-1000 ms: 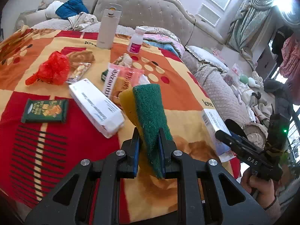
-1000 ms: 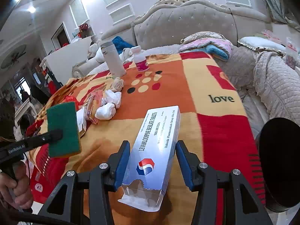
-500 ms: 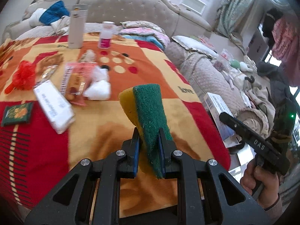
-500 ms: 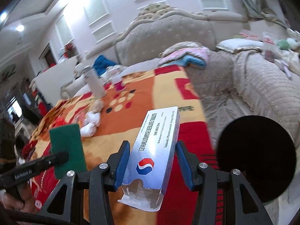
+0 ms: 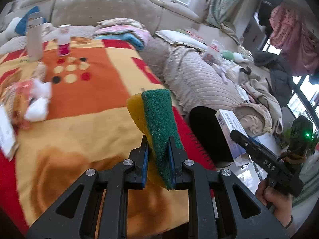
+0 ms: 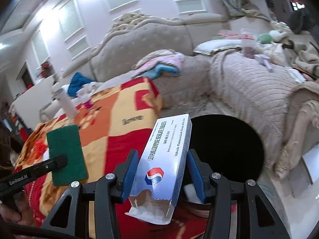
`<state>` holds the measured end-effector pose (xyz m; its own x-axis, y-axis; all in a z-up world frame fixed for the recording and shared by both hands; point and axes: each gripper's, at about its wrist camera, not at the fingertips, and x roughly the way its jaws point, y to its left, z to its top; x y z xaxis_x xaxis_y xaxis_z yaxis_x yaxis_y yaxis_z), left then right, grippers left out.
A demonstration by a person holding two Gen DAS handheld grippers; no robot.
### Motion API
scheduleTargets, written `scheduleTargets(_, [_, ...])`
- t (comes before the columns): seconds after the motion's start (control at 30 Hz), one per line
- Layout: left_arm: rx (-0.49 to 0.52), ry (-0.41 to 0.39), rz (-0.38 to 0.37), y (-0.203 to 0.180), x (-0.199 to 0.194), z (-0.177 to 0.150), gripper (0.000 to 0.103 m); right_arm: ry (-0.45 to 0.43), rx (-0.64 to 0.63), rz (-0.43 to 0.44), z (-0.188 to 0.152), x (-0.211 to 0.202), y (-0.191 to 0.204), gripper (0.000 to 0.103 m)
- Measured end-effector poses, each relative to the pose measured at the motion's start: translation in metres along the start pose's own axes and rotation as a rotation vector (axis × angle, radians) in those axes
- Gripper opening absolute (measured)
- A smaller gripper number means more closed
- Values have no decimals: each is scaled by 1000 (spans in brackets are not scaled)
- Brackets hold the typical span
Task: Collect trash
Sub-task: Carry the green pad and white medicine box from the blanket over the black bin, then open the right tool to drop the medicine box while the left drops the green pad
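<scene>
Two tools: both loaded, held over the near edge of a blanket-covered surface.
Left tool [image 5: 158, 159]: pads pressed tight on a yellow-and-green sponge [image 5: 155, 119], which stands upright out of the grip, green face to the right.
Right tool [image 6: 162, 176]: pads pinching a white-and-blue medicine box [image 6: 167, 159] by its long sides, torn flap end nearest the camera, far end tilted up.
Bin: a round black bin [image 6: 225, 149] sits just past the blanket's right edge, its dark mouth directly behind the box in the right wrist view and just right of the sponge in the left.
Blanket [image 5: 95, 91]: red, orange and yellow; its right border ends beside the bin, with a narrow strip of floor between it and a quilted beige sofa [image 5: 199, 79].
Still lying there: white crumpled tissues [image 5: 38, 101], a pink wrapper [image 5: 18, 97] and a white carton [image 5: 6, 127] at the left edge; a tall white flask [image 5: 34, 37] and a small pink-labelled bottle [image 5: 64, 39] stand at the far side.
Open room: the blanket's middle and near right corner lie bare.
</scene>
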<state>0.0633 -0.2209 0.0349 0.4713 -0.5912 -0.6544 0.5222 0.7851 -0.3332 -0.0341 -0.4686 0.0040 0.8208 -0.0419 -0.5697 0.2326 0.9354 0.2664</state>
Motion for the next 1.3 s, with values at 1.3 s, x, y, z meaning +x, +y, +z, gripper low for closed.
scheduleTargets(1.3, [307,204,-42,-100,157,18,23,53,131,-244,11,27,-53,43])
